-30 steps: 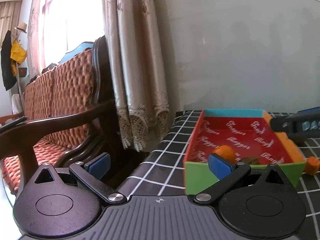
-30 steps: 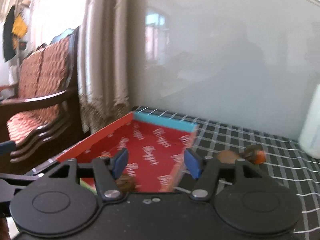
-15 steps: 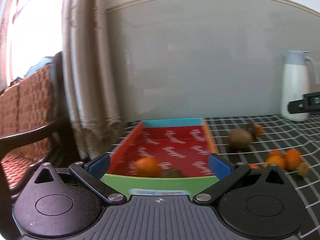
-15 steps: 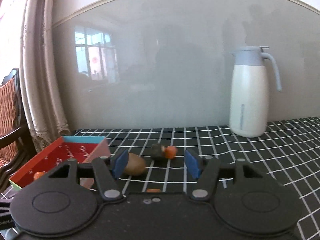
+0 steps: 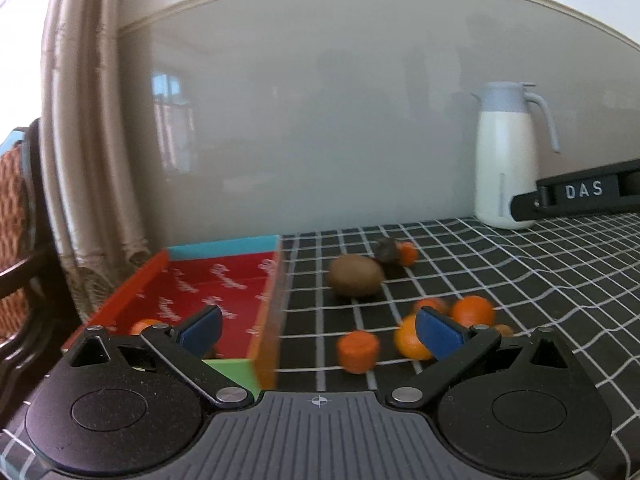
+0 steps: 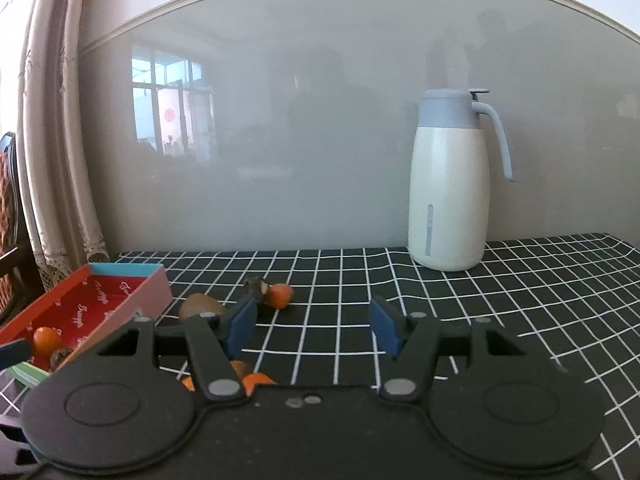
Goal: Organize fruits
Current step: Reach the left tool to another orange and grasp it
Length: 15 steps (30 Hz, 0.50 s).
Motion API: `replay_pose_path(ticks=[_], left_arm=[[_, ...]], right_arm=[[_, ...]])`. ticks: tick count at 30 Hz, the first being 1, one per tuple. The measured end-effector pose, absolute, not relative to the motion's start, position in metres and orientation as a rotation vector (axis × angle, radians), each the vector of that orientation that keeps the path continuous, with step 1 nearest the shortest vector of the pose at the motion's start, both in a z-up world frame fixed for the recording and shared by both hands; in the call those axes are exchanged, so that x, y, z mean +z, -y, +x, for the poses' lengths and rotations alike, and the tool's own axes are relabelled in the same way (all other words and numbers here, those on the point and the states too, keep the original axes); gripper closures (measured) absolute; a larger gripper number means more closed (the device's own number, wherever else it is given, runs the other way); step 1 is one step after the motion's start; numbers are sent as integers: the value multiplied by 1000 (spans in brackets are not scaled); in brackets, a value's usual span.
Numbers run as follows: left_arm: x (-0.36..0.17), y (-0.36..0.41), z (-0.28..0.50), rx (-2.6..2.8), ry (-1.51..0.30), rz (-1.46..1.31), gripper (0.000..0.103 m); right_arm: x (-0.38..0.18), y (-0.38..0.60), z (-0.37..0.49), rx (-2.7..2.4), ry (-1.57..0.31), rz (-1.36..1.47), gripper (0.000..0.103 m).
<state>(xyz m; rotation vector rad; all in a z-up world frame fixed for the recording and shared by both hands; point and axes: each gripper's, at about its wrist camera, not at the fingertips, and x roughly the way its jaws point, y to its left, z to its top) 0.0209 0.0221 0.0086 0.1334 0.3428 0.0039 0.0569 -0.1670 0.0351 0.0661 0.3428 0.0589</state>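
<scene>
A red-lined box (image 5: 216, 280) stands at the table's left end; it also shows in the right wrist view (image 6: 96, 300), holding an orange (image 6: 45, 339) and a dark fruit (image 6: 60, 357). Right of it on the cloth lie a kiwi (image 5: 355, 275), a dark fruit (image 5: 386, 250), a small orange piece (image 5: 357, 351) and several oranges (image 5: 472, 310). My left gripper (image 5: 318, 330) is open and empty, above the box's right wall and the oranges. My right gripper (image 6: 313, 325) is open and empty, right of the fruit; part of it shows in the left wrist view (image 5: 580, 196).
A white and grey jug (image 6: 450, 196) stands at the back right against the grey wall. The table has a black cloth (image 6: 520, 300) with a white grid. A curtain (image 5: 88, 160) and a wooden chair (image 5: 16, 216) are beyond the left edge.
Both grippers have swung right, from facing the chair and box to facing the loose fruit and the jug. Both stay open and empty.
</scene>
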Motion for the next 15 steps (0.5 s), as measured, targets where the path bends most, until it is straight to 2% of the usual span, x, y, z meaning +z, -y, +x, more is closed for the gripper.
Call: replay_pose_path(ticks=[2,6,8,10,15], left_arm=[[5,-14,25,-24,-369,137,18],[-4,6,35,-70,-419,166,25],[-7,15,41,-96,-441,169,37],[-11,21,47,-112,-470,167,40],[-21,35,64,-139,-515,166,40]], right_arm=[[34,169,56,55,-345,56,40],[33,176,56,48,-348,53,40],[32,179,56,44,-351,56,39],[31,182,57,41,-358,59,39],[26,186,61,39,-377,66,39]])
